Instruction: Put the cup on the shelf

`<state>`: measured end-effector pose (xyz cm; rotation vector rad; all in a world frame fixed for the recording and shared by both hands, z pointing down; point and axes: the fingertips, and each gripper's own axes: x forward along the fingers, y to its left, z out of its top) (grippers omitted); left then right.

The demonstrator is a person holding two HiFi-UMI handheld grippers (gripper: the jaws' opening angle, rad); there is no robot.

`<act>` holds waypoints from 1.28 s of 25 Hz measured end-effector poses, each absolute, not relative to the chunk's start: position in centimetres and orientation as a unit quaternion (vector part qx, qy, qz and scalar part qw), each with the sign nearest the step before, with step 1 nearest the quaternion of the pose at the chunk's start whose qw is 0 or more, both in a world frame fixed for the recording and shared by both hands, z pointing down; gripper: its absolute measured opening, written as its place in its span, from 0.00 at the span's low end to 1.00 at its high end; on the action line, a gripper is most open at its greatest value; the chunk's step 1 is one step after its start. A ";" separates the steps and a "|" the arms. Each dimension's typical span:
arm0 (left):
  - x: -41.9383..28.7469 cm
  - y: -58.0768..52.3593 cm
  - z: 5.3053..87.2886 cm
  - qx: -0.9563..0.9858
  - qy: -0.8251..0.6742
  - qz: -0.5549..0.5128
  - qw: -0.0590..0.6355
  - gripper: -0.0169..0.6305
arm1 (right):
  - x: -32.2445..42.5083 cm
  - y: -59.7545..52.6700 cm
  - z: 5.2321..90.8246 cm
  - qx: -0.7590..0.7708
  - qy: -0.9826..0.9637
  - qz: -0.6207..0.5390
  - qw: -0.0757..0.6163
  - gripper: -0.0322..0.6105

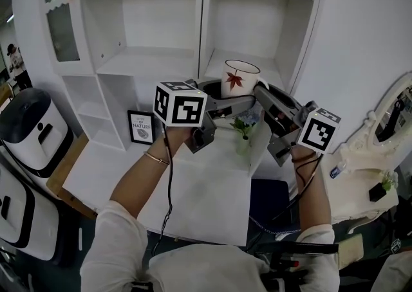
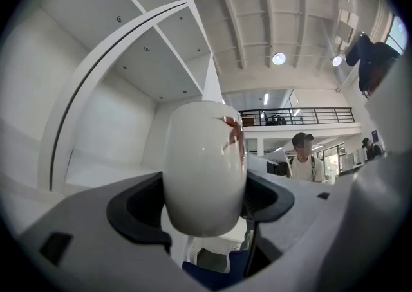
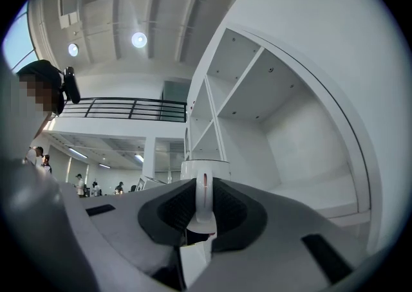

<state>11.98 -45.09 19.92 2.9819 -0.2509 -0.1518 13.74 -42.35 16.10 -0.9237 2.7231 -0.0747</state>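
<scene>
So we've got both claws on the cup (image 1: 239,78) here. It's a white one with a red leaf (image 1: 234,80) on the side, and it's upright in the head view. It sits up by the lower right compartment of the white shelf (image 1: 193,27), right at the front edge of that board. We honestly can't tell whether its base touches the board or hangs just over it.

The left claw (image 1: 215,91) comes in from the left and is clamped round the cup's body. In the left gripper view the cup (image 2: 205,165) fills the gap, with both dark pads pressed against its sides. The left claw (image 2: 203,204) grips it low down, and the shelf's open compartments show off to the left behind it.

The right claw (image 1: 261,90) comes in from the other side. In the right gripper view its jaws are pinched on the handle (image 3: 205,197), a thin white loop with a red line down it. The right claw (image 3: 205,217) has the shelf on its right.

Down on the bench (image 1: 193,194) we can see a small black frame (image 1: 141,126) at the back left. A little plant (image 1: 243,131) stands below the cup, well apart from the frame.
</scene>
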 end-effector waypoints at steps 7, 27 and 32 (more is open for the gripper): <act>12.5 -46.9 19.1 0.994 -0.062 -0.049 0.079 0.57 | 13.9 -44.0 15.0 -0.333 0.937 -0.011 0.106 0.16; 12.5 -49.3 16.2 0.988 -0.086 -0.087 0.092 0.57 | 14.1 -46.2 12.1 -0.326 0.931 -0.003 0.164 0.16; 12.3 -49.1 16.3 0.988 -0.099 -0.088 0.083 0.57 | 14.5 -46.2 11.9 -0.344 0.922 0.006 0.176 0.16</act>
